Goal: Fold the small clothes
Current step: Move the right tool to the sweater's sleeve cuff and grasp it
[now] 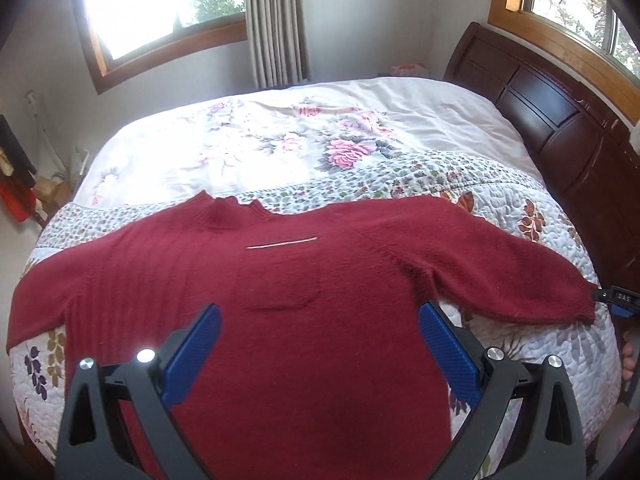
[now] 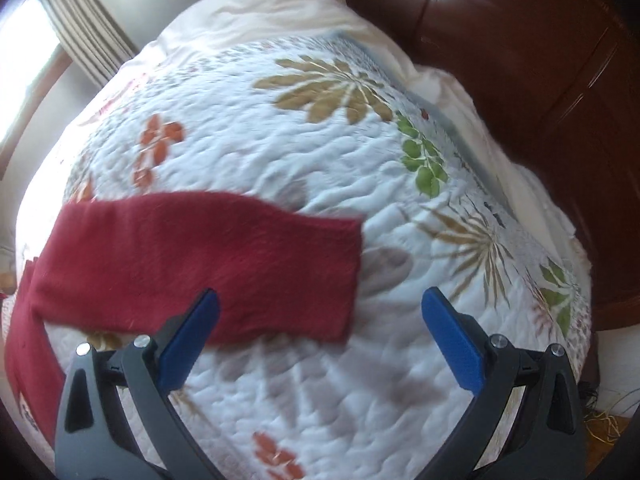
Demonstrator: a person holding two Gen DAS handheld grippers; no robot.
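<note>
Fingers (image 1: 200,344) spread on 2 grippers above 1 sweater (image 1: 304,280).

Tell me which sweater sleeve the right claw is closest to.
The sleeve stretching toward the headboard; its cuff lies just ahead of the open right claw. The opposite sleeve lies far off.

A dark red knit sweater (image 1: 304,320) lies flat and unfolded on the quilt (image 1: 512,216) of the bed, collar toward the far side and both sleeves spread outward. It has a ribbed panel on one side, a chest pocket, and a thin pale line just below the collar. One sleeve (image 2: 192,256) stretches out flat, its cuff end squared off.
</note>
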